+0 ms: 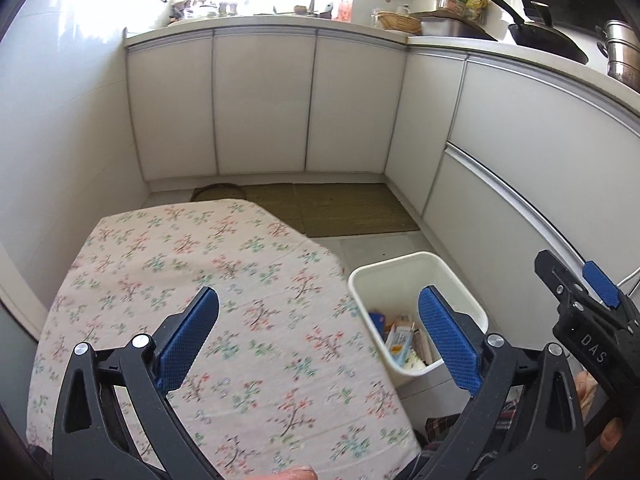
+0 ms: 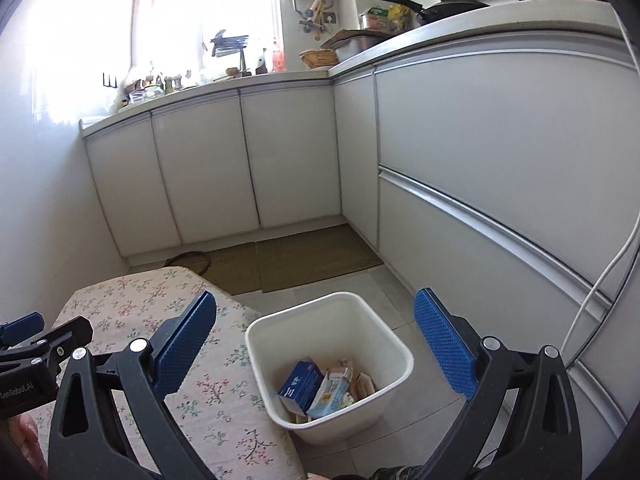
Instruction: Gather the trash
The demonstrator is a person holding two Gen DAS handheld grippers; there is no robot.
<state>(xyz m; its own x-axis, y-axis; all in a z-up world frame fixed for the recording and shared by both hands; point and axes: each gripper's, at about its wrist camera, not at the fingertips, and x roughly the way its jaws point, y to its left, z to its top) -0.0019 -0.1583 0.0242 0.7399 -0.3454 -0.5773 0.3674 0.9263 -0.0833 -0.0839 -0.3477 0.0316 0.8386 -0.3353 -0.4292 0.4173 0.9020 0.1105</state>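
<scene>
A white plastic bin (image 2: pixel 360 320) (image 1: pixel 408 270) stands on the floor beside the table. Inside it lie a blue carton (image 2: pixel 302 386), a light blue packet (image 2: pixel 332 394) (image 1: pixel 398 344) and other paper scraps. My left gripper (image 1: pixel 320 336) hangs over the floral tablecloth (image 1: pixel 224 320), open, nothing between its blue pads. My right gripper (image 2: pixel 316 344) hovers above the bin, open and empty. The right gripper's fingertip (image 1: pixel 600 284) shows at the far right of the left wrist view. At the left edge of the right wrist view, part of the left gripper (image 2: pixel 40 344) is in sight.
White cabinet doors (image 2: pixel 248 168) line the back and right. Woven floor mats (image 2: pixel 304 258) lie in the corner. The counter (image 1: pixel 480 42) carries a black pan (image 1: pixel 548 38), a steel pot (image 1: pixel 624 52) and bottles. A white cable (image 2: pixel 600 276) hangs along the right cabinets.
</scene>
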